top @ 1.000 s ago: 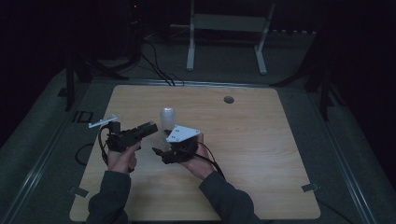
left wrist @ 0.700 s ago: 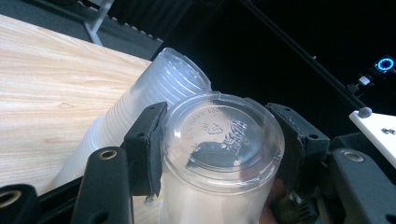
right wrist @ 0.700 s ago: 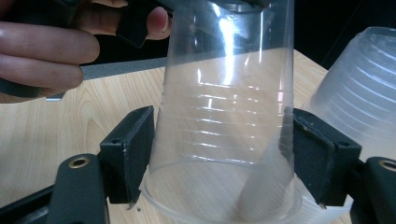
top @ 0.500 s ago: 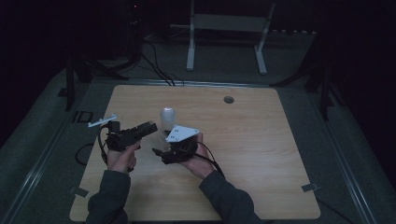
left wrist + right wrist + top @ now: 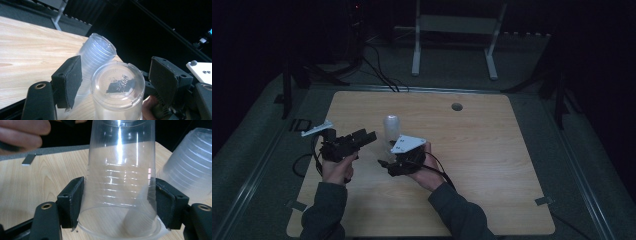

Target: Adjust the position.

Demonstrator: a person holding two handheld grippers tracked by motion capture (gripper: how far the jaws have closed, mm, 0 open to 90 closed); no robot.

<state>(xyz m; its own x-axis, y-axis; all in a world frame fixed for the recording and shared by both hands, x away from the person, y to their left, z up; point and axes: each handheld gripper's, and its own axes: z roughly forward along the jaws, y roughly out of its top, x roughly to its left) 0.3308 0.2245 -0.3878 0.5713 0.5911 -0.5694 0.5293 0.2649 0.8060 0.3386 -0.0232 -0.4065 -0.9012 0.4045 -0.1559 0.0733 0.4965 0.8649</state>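
Now my right fingers (image 5: 120, 205) clamp one cup (image 5: 121, 182), pulled off the stack (image 5: 190, 170) at two o'clock. My left fingers (image 5: 117, 82) have just opened wide around its base, not touching. Setting it on the bench (image 5: 492, 150) remains.

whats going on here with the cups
A person at a wooden table works with a gripper in each hand. The right gripper is clamped on the sides of a clear cup, held upside down. The left gripper has just opened its jaws; they stand either side of that cup's base without pressing it. A stack of cups stands upside down on the table just behind.
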